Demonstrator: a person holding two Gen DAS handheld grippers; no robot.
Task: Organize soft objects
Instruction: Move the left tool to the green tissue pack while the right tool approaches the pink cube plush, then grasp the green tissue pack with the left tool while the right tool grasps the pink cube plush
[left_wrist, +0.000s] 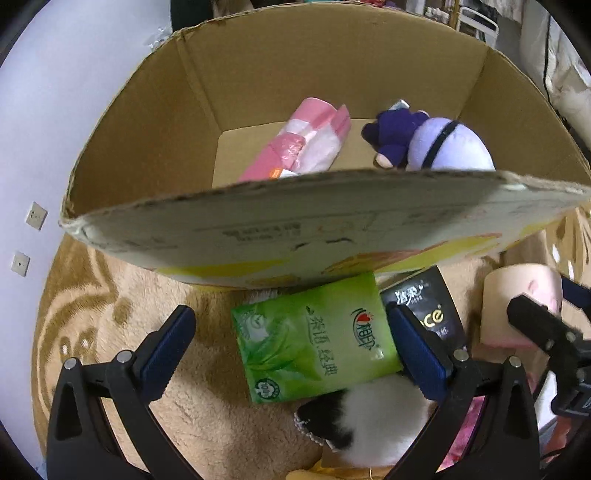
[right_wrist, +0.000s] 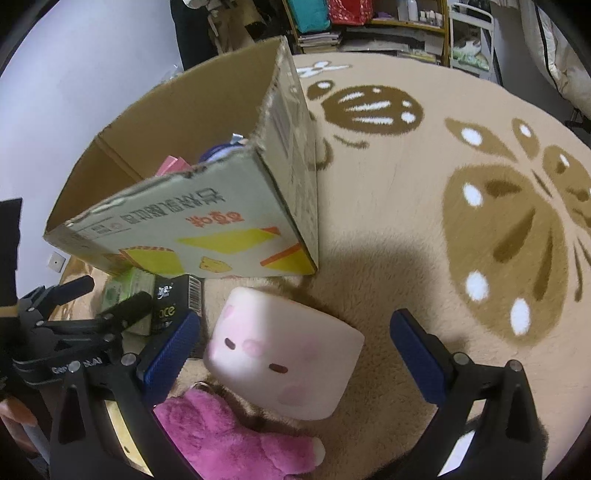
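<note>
1. Left wrist view: the left tool (left_wrist: 291, 336) stands with its fingers spread wide and holds nothing. Between them on the carpet (left_wrist: 207, 413) lies a green tissue pack (left_wrist: 314, 339).
2. A black tissue pack (left_wrist: 428, 306) lies just right of the green one. A black-and-white plush (left_wrist: 369, 421) overlaps the green pack's near edge.
3. Beyond them stands an open cardboard box (left_wrist: 295, 236). Inside it lie a pink bag (left_wrist: 306, 140) and a purple plush toy (left_wrist: 428, 144).
4. At far right sits a cream cube plush (left_wrist: 517, 295), with the right tool's finger in front of it.
5. Right wrist view: the right tool (right_wrist: 295, 350) is also wide open and empty, with the cube plush (right_wrist: 284, 354) between its fingers, perhaps brushing the left one.
6. A pink furry plush (right_wrist: 229, 435) lies just in front of the cube. The box (right_wrist: 207, 229) stands beyond, its corner near the cube, and the left tool (right_wrist: 107, 295) reaches in over the packs beside it.
</note>
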